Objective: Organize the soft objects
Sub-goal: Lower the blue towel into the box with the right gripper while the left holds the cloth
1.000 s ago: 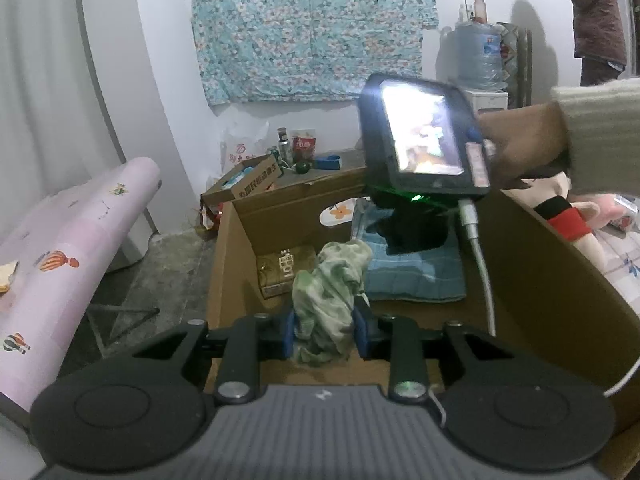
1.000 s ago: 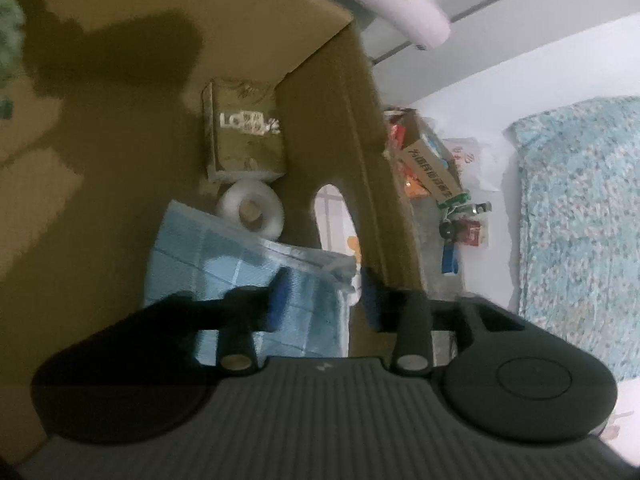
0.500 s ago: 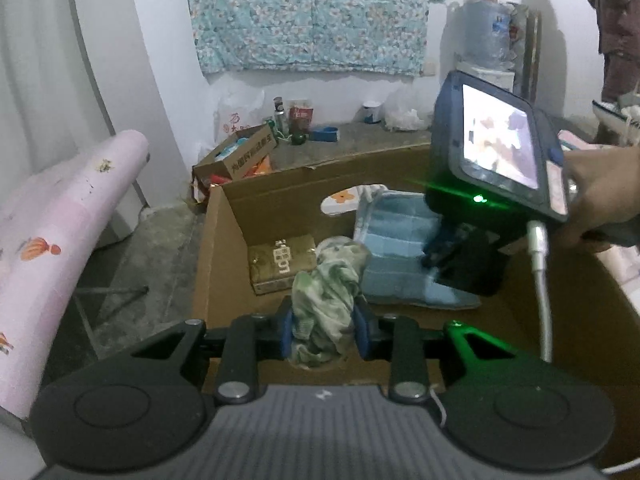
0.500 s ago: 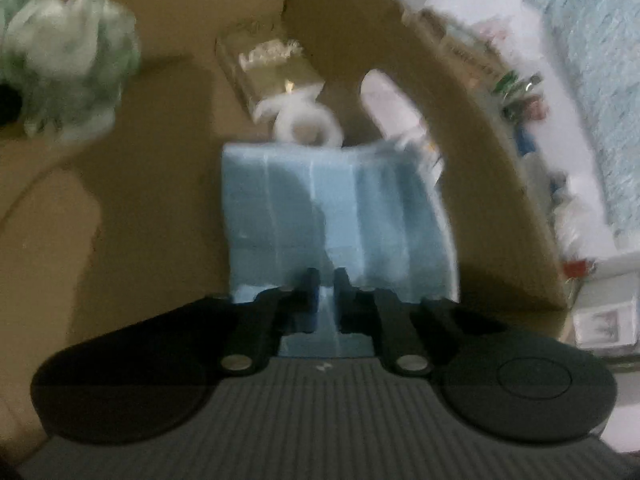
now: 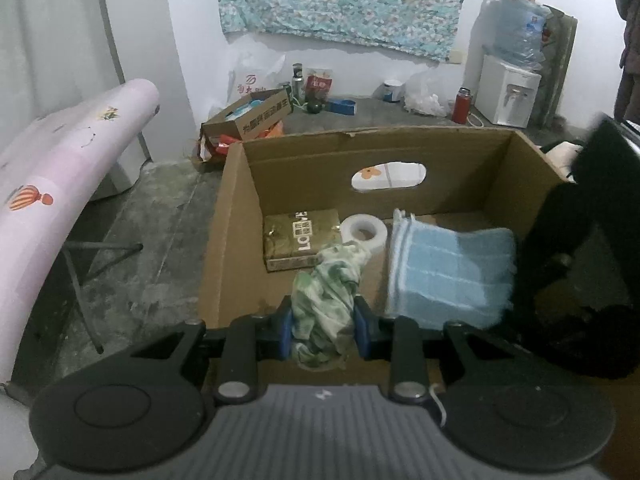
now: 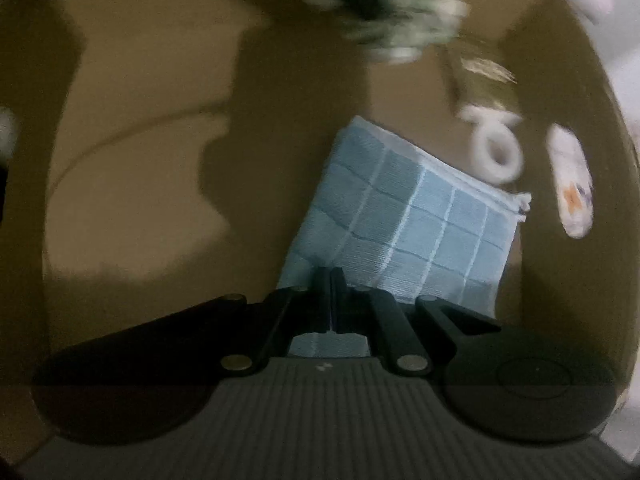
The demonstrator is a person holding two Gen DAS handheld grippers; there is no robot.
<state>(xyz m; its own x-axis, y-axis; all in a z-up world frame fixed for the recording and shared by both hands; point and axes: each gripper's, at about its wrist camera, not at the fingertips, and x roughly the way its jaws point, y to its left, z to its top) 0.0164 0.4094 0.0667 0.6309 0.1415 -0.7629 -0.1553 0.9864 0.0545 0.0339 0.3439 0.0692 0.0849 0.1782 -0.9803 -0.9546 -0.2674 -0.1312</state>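
Observation:
My left gripper (image 5: 322, 320) is shut on a crumpled green-and-white cloth (image 5: 324, 292), held over the near part of an open cardboard box (image 5: 360, 136). A folded light-blue checked towel (image 5: 448, 268) lies flat on the box floor at the right. My right gripper (image 6: 330, 280) points down over the towel's (image 6: 412, 220) near edge with its fingers pressed together and nothing seen between them. In the left wrist view its dark body (image 5: 568, 260) stands just right of the towel. The cloth (image 6: 400, 20) shows blurred at the top of the right wrist view.
Inside the box lie a gold packet (image 5: 300, 240) and a white tape roll (image 5: 363, 232) near the far wall. A pink padded board (image 5: 60, 168) stands left of the box. A small carton (image 5: 248, 116), a red bottle (image 5: 461, 105) and a water dispenser (image 5: 508, 92) line the back wall.
The right gripper's jaws closed and it drew back off the towel toward the right, leaving the towel flat. The left gripper carried the cloth further in over the box.

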